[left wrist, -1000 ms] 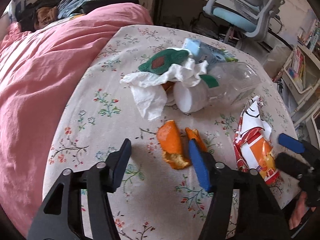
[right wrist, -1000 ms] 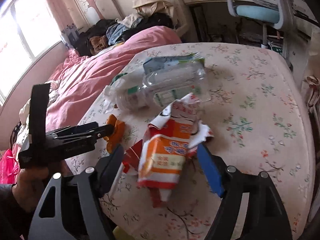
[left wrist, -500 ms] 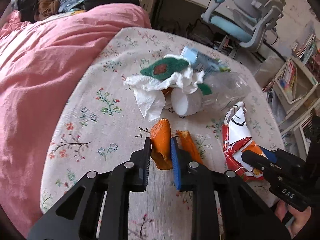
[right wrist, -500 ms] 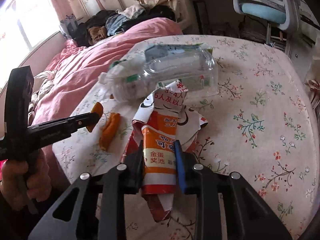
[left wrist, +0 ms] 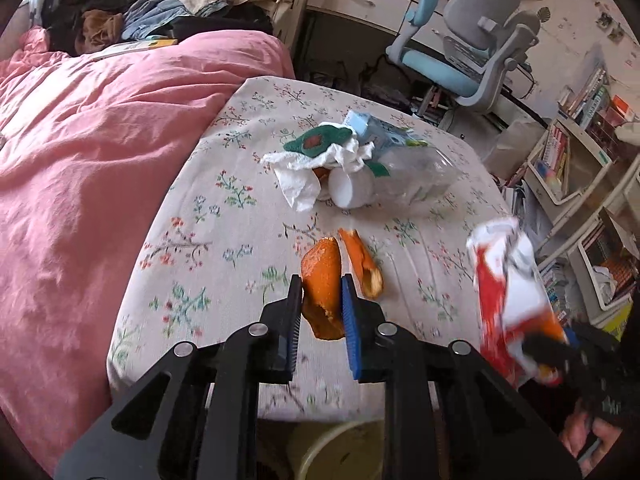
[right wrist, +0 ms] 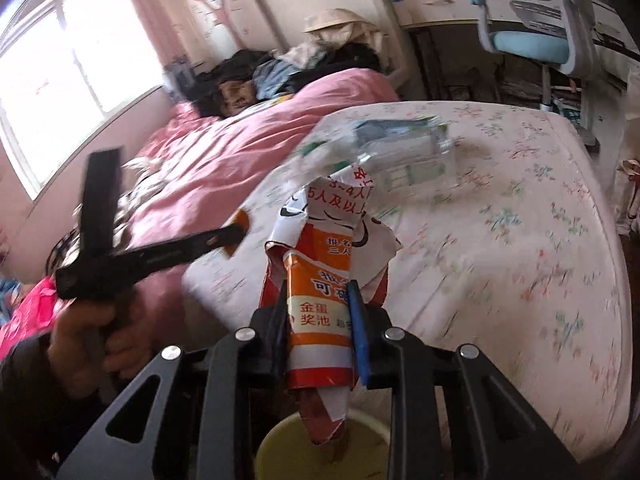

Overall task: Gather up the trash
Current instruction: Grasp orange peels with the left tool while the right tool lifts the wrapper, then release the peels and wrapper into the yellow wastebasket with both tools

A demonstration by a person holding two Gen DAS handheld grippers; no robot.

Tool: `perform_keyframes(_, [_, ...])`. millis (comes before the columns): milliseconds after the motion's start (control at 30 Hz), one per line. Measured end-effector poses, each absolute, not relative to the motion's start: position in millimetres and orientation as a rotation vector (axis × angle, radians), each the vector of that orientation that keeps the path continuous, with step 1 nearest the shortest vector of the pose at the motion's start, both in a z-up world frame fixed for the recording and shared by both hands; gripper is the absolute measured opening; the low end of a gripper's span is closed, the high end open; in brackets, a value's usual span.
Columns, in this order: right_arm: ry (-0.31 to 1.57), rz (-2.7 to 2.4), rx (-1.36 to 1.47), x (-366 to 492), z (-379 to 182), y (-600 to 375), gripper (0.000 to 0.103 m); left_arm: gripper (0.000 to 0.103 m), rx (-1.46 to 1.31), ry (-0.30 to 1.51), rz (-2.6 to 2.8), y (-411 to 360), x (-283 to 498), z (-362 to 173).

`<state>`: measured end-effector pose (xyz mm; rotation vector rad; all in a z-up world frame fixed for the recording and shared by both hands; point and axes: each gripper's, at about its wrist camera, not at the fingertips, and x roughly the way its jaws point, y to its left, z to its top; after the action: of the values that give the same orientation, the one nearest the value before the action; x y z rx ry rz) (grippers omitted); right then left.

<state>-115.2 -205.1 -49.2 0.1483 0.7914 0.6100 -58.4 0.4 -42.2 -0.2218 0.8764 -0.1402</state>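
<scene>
Beside the pink bed, over my flowered surface, left fingers grip orange peel and right fingers grip a wrapper, both angled down.

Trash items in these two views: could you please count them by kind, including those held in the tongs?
Orange peel pieces: 2 (one held in the left tongs, one on the table)
Printed wrapper, held in the right tongs: 1
Clear plastic bottle: 1
White tissue: 1
Blue carton: 1
Green-edged scrap: 1
Total: 7
</scene>
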Motion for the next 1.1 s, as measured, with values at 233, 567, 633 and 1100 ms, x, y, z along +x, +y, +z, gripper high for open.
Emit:
perform_keyframes(233, [0.959, 0.728, -0.077, -190, -78, -166, 0.028, 0.019, -0.2, 0.882, -0.17, -5, -90, -43])
perform_keyframes(567, [0.934, 0.594, 0.026, -196, -85, -198, 0.065, 0.019, -0.113, 0.966, -0.245, -43, -137, -65])
perform_keyframes(633, [0.859, 0.552, 0.167, -187, -75, -223, 0.068, 0.019, -0.071, 1.014, -0.282, -57, -147, -75])
perform_keyframes(1100, [0.772, 0.428, 0.334, -167, -80, -243, 0.073, 0.068, -0.031, 1.013, -0.279, -67, -162, -74])
